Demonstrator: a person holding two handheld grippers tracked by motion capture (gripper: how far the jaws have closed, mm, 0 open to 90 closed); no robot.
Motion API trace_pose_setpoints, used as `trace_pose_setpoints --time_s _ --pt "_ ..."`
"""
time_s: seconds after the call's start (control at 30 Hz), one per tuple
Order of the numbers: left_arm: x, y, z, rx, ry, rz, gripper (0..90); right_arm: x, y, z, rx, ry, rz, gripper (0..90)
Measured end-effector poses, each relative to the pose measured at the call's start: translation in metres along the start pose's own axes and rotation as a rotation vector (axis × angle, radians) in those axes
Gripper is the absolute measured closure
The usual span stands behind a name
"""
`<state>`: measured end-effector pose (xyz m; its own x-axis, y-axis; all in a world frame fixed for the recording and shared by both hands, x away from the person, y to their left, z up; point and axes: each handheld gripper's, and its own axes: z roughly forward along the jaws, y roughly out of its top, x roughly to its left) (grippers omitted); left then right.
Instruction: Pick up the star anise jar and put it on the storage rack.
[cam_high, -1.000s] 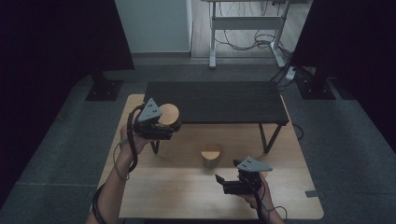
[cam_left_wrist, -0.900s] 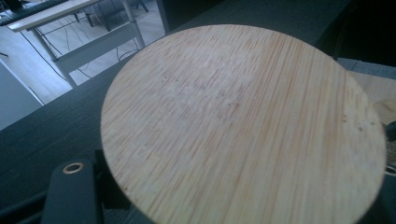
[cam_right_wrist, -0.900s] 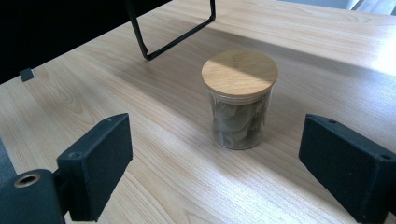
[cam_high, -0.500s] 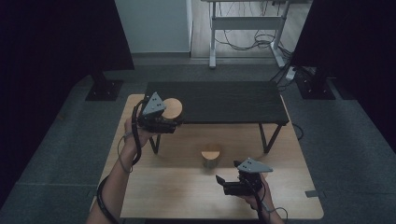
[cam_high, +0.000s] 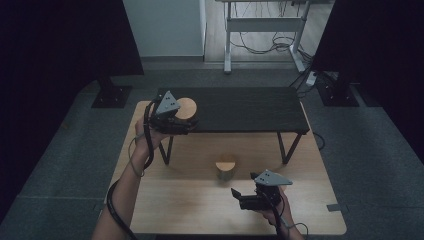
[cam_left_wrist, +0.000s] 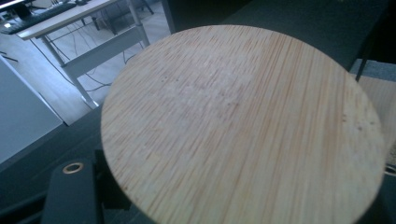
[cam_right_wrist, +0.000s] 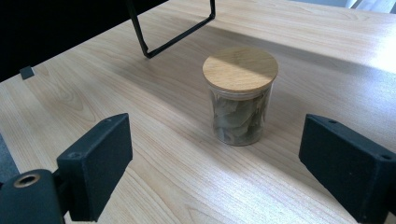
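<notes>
Left hand-held gripper (cam_high: 187, 124) pinching wooden-lidded jar (cam_high: 186, 108) over black shelf (cam_high: 240, 110); right hand-held gripper (cam_high: 235, 196) spread.

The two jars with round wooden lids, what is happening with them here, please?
A person works with a gripper in each hand. The left gripper is shut on a jar with a round bamboo lid, held at the left end of the low black shelf. The right gripper, jaws open, faces the glass jar of dried leaves, standing untouched on the light wooden table.

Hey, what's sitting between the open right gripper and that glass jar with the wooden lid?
Nothing: in the right gripper view, bare wooden table lies between the right gripper and the jar.
</notes>
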<state>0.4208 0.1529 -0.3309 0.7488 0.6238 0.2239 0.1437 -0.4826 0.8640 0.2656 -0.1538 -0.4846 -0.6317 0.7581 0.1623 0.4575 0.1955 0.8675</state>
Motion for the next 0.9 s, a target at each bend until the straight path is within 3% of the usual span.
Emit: trace_pose_setpoints --time_s 0.2,0.3,0.57,0.77,0.9 --pt "0.003 0.003 0.009 0.011 0.015 0.008 25.7 0.000 0.000 -0.001 -0.002 -0.002 0.000 9.2" --pt "0.004 0.002 0.015 0.012 0.045 0.006 25.7 0.000 0.000 -0.002 -0.002 -0.003 -0.001 9.2" --pt "0.010 -0.001 0.021 -0.005 0.044 -0.048 25.6 0.000 0.001 -0.003 -0.006 -0.006 -0.004 9.3" --pt "0.015 -0.002 0.023 0.051 0.078 -0.097 20.3 0.001 0.000 -0.003 -0.004 -0.006 -0.004 9.2" --pt "0.014 -0.002 0.022 0.055 0.083 -0.087 20.5 0.002 0.000 -0.002 0.000 -0.003 -0.009 9.1"
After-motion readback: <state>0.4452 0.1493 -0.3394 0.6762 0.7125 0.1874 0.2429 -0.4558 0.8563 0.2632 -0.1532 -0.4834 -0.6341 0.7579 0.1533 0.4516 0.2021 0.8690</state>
